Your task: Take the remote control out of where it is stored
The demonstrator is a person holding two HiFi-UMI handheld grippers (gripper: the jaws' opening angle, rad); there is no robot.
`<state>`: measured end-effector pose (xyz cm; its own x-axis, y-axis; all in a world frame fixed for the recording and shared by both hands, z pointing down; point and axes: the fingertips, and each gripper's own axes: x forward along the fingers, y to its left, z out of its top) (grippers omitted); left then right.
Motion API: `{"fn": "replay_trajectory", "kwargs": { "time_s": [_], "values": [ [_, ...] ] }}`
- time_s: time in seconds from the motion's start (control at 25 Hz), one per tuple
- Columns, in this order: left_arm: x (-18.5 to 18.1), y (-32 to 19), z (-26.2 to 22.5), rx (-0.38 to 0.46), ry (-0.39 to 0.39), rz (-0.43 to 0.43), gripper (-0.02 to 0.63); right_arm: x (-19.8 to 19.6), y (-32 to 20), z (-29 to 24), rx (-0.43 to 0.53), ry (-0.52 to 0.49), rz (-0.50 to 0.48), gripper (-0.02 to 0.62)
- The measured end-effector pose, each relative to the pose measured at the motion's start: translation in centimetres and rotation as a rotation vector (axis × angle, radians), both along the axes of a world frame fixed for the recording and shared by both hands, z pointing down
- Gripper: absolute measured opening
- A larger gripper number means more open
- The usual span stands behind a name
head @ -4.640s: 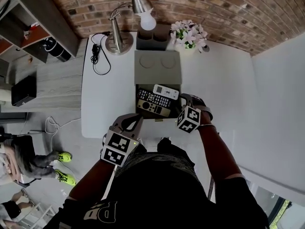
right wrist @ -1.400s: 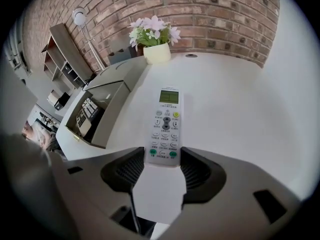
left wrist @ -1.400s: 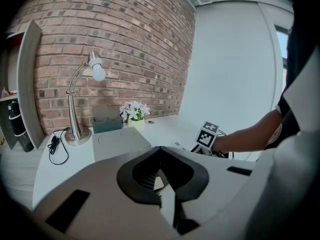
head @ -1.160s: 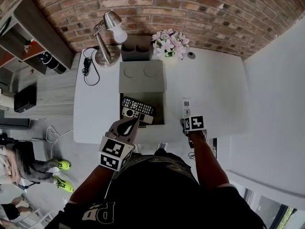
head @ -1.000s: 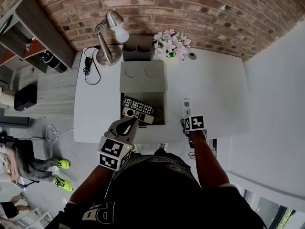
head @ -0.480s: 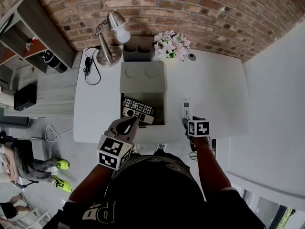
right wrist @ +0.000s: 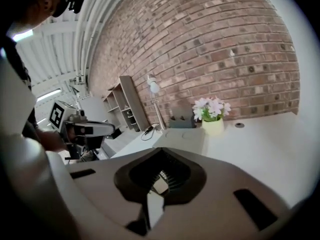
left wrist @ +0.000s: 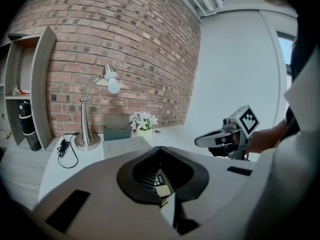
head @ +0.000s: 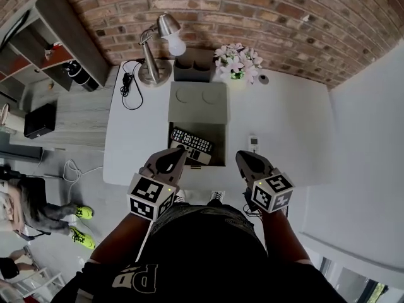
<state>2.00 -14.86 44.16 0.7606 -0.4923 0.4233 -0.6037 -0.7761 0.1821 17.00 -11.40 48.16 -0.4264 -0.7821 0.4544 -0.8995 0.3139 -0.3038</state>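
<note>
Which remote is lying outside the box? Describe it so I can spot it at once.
On the white table, look just right of the grey storage box. The small white remote lies there alone on the bare tabletop. The black remote and the paler one beside it lie inside the box's open compartment.

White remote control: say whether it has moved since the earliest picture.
Yes: the white remote control went from the grey box onto the white table, rightward.

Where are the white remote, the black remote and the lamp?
white remote (head: pixel 253 144), head view, middle of its body.
black remote (head: pixel 191 141), head view, its keypad.
lamp (head: pixel 153 74), head view, its round base.
</note>
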Motion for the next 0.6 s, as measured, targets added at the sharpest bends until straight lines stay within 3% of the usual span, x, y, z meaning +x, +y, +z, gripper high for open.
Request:
{"fn": "replay_trajectory", "kwargs": {
  "time_s": [0.2,0.44,0.6],
  "values": [
    [-2.5,-0.6,0.4,-0.005,-0.017,-0.052,0.006,-3.9,-0.6,-0.4,0.027,0.053,-0.121,0.006],
    [-4.0,-0.4,0.7,-0.004,-0.038,-0.076,0.006,-5.6,-1.3,-0.4,0.024,0.06,-0.145,0.006],
    [-4.1,-0.7,0.5,-0.016,-0.008,-0.093,0.006,-6.0,-1.6,-0.1,0.024,0.099,-0.167,0.006]
  ]
}}
